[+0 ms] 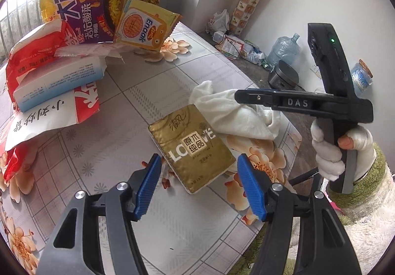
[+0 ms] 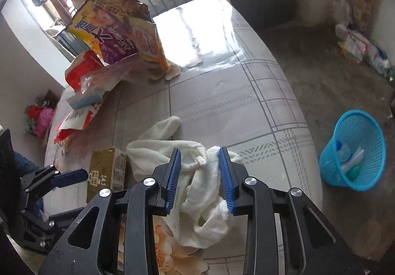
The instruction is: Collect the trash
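Observation:
A gold tissue pack [image 1: 195, 149] lies on the table between and just beyond the fingers of my left gripper [image 1: 197, 174], which is open and empty. The pack also shows in the right wrist view [image 2: 108, 171]. A crumpled white cloth [image 2: 197, 191] lies to its right. My right gripper [image 2: 200, 171] is open, its fingers on either side of the cloth's folds. The right gripper also shows in the left wrist view [image 1: 249, 97], over the cloth [image 1: 237, 114]. A blue mesh waste basket [image 2: 355, 149] stands on the floor to the right, holding some trash.
A heap of snack wrappers [image 1: 98, 11] and a white and blue box [image 1: 59, 82] lie at the table's far left. The flowered tablecloth [image 2: 222, 102] covers the table. A water jug [image 1: 284, 48], a cooker and bags stand on the floor by the wall.

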Motion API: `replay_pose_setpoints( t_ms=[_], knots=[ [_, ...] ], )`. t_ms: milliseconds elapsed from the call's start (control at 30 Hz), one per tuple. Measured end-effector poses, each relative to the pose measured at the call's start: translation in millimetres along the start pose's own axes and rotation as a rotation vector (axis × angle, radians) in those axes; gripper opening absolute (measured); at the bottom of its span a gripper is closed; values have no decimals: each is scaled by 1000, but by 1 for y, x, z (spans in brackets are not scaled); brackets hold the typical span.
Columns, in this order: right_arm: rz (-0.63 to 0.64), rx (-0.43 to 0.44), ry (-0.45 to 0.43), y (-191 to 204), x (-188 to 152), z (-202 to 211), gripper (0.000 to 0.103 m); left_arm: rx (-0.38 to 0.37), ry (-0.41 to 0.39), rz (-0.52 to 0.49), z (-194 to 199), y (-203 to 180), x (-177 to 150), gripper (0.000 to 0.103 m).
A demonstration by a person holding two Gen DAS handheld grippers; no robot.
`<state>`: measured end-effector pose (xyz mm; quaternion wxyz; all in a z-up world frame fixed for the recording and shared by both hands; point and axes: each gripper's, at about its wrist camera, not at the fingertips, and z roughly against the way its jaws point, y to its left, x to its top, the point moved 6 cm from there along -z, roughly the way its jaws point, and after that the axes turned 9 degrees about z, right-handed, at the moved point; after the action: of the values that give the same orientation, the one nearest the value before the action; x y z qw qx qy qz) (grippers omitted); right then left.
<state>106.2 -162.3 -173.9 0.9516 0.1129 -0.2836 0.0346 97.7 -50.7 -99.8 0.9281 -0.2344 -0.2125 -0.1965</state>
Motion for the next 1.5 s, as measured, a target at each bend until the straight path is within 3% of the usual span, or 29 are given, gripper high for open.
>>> replay_pose_setpoints(
  t_ms=[167,433,533,567,700,867,933,1133,1500],
  knots=[
    [-100,43,16,-6,-29,12,14,9,17,1,-12,-6,5,63],
    [-151,114,11,2,-50,38,17,98,26,-45,-30,-11,12,66],
    [-151,137,-27,0,-40,44,26,116,32,-47,-35,-10,13,66],
    [-138,137,-31,0,-36,44,36,119,31,-45,-36,-10,13,66],
    [-68,45,-17,2,-32,36,53,124,30,-42,-37,-9,13,67],
    [6,-3,23,12,-35,22,54,123,31,-24,-35,-4,13,64],
    [48,-33,32,17,-36,21,50,130,29,-25,-33,-4,12,63],
    [45,-10,61,20,-43,21,16,142,24,-22,-25,-2,10,61],
    [-30,67,7,6,-38,40,11,135,10,-35,-11,-13,11,61]
  ],
)
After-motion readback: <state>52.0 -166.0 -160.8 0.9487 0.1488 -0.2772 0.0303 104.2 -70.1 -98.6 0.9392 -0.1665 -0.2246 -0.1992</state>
